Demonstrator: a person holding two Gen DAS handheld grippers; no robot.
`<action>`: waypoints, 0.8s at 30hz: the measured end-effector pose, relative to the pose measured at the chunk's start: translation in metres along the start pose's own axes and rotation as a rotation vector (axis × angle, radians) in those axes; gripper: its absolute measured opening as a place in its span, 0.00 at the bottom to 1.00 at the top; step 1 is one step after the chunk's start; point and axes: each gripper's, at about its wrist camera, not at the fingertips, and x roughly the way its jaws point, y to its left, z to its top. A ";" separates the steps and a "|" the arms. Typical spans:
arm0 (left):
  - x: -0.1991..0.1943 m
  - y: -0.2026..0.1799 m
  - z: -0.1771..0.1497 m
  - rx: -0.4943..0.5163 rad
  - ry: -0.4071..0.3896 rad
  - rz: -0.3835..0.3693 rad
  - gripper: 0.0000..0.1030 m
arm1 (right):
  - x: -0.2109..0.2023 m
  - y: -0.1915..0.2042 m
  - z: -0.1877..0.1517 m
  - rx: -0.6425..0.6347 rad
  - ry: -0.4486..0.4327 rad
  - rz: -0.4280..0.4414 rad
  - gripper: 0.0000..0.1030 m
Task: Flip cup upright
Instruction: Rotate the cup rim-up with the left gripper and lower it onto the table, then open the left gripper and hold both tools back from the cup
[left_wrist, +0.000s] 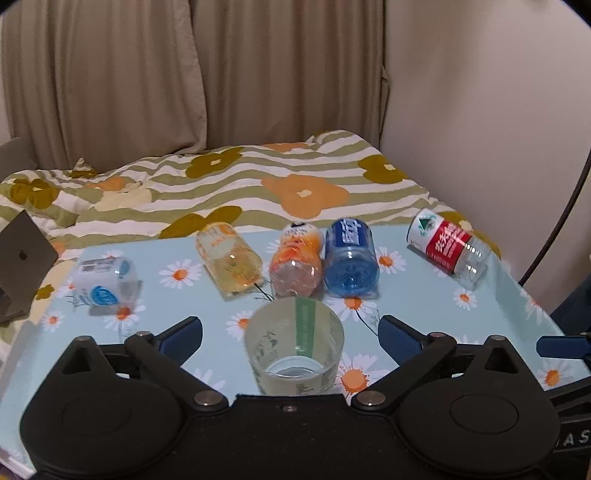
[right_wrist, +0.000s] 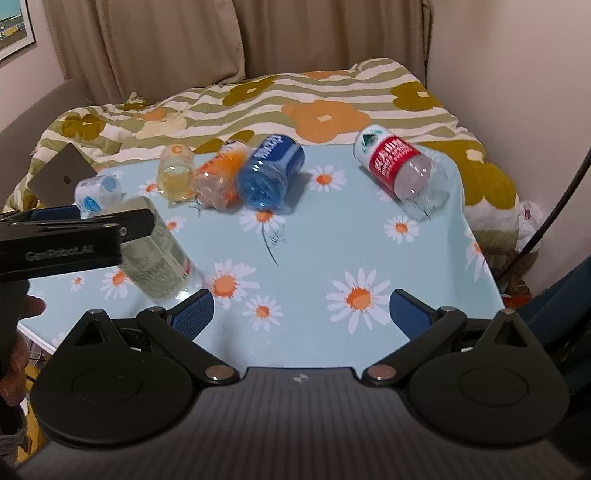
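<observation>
**Left gripper lines up on toppled cup as daisy table waits**

A clear cup (left_wrist: 293, 345) with a green stripe lies on its side near the front edge of the daisy-print table (left_wrist: 424, 306), its base toward the camera and its mouth facing the row of bottles beyond. The left gripper (left_wrist: 290, 332) stands wide open, one blue pad (left_wrist: 183, 334) on each side of the cup and neither touching it. From the right wrist view the same cup (right_wrist: 155, 254) appears to tilt against the cloth, partly hidden by the left tool's black body.

The right gripper (right_wrist: 301, 314) is also spread open and holds nothing; it hangs over bare cloth to the right of the cup, well apart from it.

Beyond the cup, five plastic bottles lie on their sides: a white-and-blue one (left_wrist: 105, 282) far left of it, a yellow one (left_wrist: 231, 258), an orange one (left_wrist: 297, 262) touching a blue one (left_wrist: 351, 258), and a red-labelled one (left_wrist: 448, 249) far to the right. A striped floral bedspread (left_wrist: 258, 184) lies behind the table.

The step in hand looks like the approach, with the grasp not yet made. The next move would seem to call for closing the pads evenly on the cup's wall, then lifting and turning it so the base comes down flat. The thin, slick wall may squirm or roll if pinched off-centre.
</observation>
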 end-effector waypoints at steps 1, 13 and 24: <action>-0.006 0.002 0.003 -0.006 0.000 0.000 1.00 | -0.004 0.002 0.004 -0.006 0.005 -0.006 1.00; -0.073 0.052 0.025 -0.086 0.032 0.034 1.00 | -0.055 0.029 0.037 -0.031 -0.027 -0.091 1.00; -0.089 0.078 0.011 -0.134 0.067 0.051 1.00 | -0.067 0.046 0.040 -0.040 -0.036 -0.114 1.00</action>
